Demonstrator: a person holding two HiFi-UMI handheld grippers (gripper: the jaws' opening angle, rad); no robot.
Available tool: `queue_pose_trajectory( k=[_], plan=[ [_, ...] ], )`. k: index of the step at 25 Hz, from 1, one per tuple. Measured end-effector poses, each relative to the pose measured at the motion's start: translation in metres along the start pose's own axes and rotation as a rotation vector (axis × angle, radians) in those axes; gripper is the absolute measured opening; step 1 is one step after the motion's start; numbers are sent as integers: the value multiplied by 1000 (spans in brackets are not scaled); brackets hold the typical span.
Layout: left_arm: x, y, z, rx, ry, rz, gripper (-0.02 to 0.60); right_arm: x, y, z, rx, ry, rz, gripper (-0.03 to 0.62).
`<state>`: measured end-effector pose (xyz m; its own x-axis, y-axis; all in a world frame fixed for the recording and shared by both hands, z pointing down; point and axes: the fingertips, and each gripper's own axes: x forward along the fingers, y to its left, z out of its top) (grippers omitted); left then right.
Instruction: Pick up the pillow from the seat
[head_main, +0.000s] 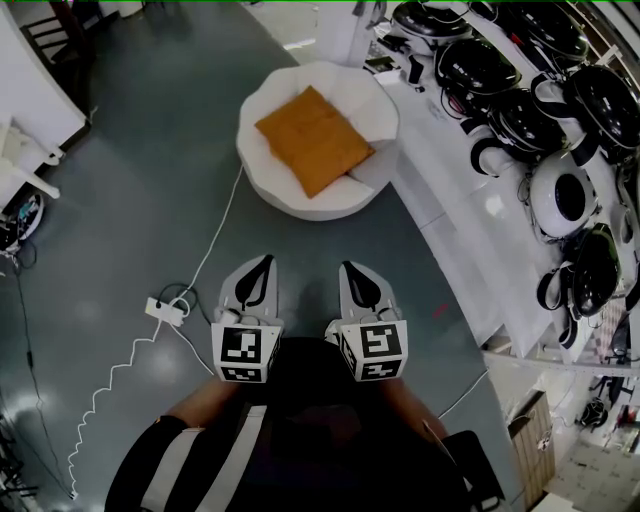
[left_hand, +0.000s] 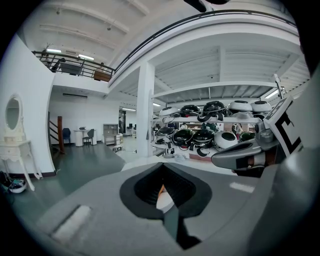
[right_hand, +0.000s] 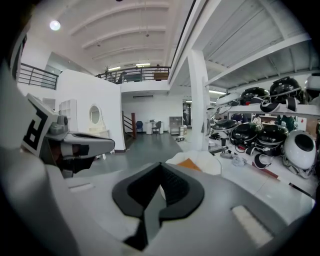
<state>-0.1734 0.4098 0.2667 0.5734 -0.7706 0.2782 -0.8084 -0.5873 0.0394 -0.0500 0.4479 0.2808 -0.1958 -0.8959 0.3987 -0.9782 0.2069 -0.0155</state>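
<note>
An orange square pillow (head_main: 314, 139) lies on a round white seat (head_main: 275, 185) on the grey floor, ahead of me in the head view. My left gripper (head_main: 266, 260) and right gripper (head_main: 346, 267) are held side by side in front of my body, both shut and empty, well short of the seat. In the right gripper view the seat (right_hand: 202, 161) and a strip of the pillow (right_hand: 190, 163) show just above that gripper's (right_hand: 161, 186) closed jaws. A sliver of the pillow (left_hand: 161, 190) peeks through the closed jaws of the left gripper (left_hand: 162, 192).
A long white shelf (head_main: 445, 215) with several black and white helmet-like devices (head_main: 565, 195) runs along the right. A white power strip (head_main: 166, 309) and its cable (head_main: 215, 235) lie on the floor left of the grippers. A white dressing table (left_hand: 15, 150) stands far left.
</note>
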Motion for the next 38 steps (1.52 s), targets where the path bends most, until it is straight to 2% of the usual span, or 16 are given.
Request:
queue_pose_trajectory(
  k=[5,12,24,32,38],
  plan=[
    [5,-15,4,1,-12,11,5,-7,-17,-1,12,-14,10,3],
    [25,-52,15,0,-31,27,5,-20,-62,0,5,-36,19,3],
    [49,-115,14,-12,-1,41,5,-45,-127,-17,16,-29,40,2],
    [60,-119,13,-3,14,53,5,-37,-137,-24,30,-11,53,3],
    [95,-107,14,-22,16,28,5,-9,-150,-21,27,15,36,3]
  ],
)
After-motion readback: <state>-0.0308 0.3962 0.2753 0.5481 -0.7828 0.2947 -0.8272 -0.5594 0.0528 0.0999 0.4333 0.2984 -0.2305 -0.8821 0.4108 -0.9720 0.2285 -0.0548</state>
